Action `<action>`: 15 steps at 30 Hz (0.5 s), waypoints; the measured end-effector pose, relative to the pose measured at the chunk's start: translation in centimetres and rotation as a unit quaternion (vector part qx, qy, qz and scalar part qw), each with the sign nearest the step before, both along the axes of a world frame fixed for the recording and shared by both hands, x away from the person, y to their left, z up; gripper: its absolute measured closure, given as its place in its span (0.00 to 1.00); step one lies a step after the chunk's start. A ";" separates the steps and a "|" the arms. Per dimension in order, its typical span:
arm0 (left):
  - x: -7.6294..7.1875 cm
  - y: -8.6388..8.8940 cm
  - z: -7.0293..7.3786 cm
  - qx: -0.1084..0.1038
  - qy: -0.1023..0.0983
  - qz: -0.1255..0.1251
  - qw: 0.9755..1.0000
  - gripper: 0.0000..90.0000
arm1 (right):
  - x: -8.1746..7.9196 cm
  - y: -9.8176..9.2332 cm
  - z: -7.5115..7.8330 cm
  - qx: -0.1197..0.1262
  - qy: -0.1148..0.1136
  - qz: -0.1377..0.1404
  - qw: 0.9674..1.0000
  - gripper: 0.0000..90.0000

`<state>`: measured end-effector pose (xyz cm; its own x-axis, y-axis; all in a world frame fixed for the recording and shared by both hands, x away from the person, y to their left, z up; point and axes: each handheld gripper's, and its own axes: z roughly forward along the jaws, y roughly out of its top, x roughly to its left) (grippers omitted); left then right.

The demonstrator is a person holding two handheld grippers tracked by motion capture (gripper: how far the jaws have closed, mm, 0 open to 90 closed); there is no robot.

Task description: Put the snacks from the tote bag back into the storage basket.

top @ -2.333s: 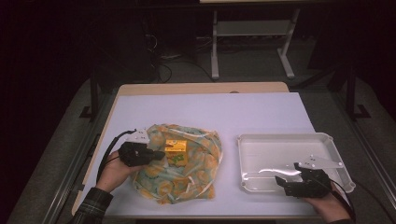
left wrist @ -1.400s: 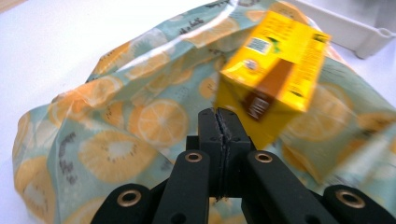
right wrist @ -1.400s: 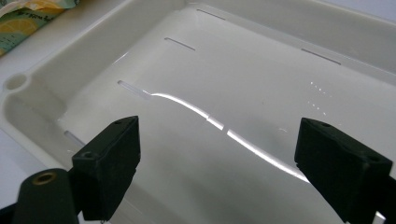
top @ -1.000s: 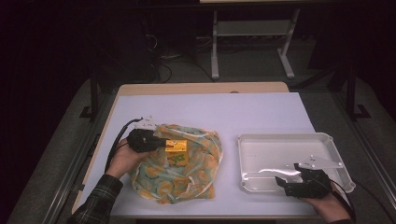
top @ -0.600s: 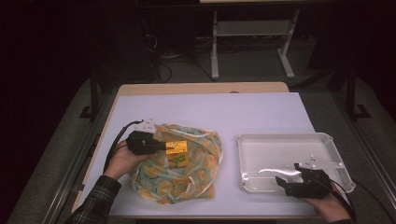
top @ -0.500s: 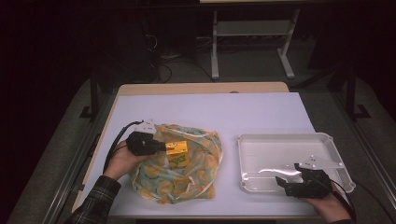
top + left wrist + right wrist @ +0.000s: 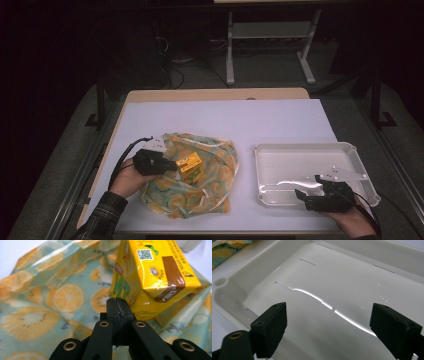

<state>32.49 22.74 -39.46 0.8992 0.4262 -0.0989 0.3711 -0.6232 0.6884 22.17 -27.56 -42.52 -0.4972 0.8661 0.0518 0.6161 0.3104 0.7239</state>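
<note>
A yellow drink carton (image 7: 190, 167) lies tilted on a crumpled bag (image 7: 200, 195) printed with orange and kiwi slices, at the table's front left. My left gripper (image 7: 171, 164) comes in from the left, held in a hand with a plaid sleeve. In the left gripper view its jaws (image 7: 117, 305) are shut on each other, tips right at the lower edge of the carton (image 7: 152, 272), with nothing seen between them. My right gripper (image 7: 311, 192) sits at the near edge of a white tray (image 7: 265, 165), and its jaws stand open over the bare tray floor (image 7: 332, 280).
The table is covered by a pale sheet (image 7: 225, 120) with a wooden edge at the back. A corner of the printed bag (image 7: 224, 250) lies just left of the tray. Dark floor, cables and a metal stand lie beyond the table.
My left gripper has drifted slightly toward the near side, and the carton now looks tipped up a little more. The right gripper and the tray have stayed put.
</note>
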 end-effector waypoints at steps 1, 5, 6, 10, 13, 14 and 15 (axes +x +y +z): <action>0.0 0.0 0.0 0.000 0.000 0.000 1.000 1.00 | 0.0 0.0 0.0 0.000 0.000 0.000 1.000 0.16; -0.3 0.3 -0.1 0.001 0.001 0.014 1.000 0.94 | 0.1 0.0 -0.1 -0.003 0.001 0.003 1.000 0.15; -0.4 0.5 -0.1 0.003 0.000 0.017 1.000 0.92 | 0.1 0.0 -0.1 -0.005 0.002 0.002 1.000 0.15; -0.7 1.4 0.3 -0.007 0.002 0.035 0.999 0.78 | 0.2 -0.2 -0.1 -0.001 0.002 -0.004 1.000 0.13; -1.2 2.1 0.7 -0.009 0.008 0.049 0.999 0.62 | 0.3 -0.4 -0.2 0.011 0.010 -0.010 1.000 0.12; -1.2 2.1 0.7 -0.009 0.008 0.049 0.999 0.60 | 0.3 -0.4 -0.2 0.011 0.010 -0.010 1.000 0.12; -1.3 2.3 0.8 -0.012 0.008 0.053 0.998 0.60 | 0.3 -0.3 -0.2 0.010 0.011 -0.013 1.000 0.12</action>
<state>31.16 25.01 -38.67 0.8472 0.5167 -0.1239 0.4449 -0.5623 0.6971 22.51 -27.90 -42.74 -0.4728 0.8775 0.0802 0.6394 0.2790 0.7164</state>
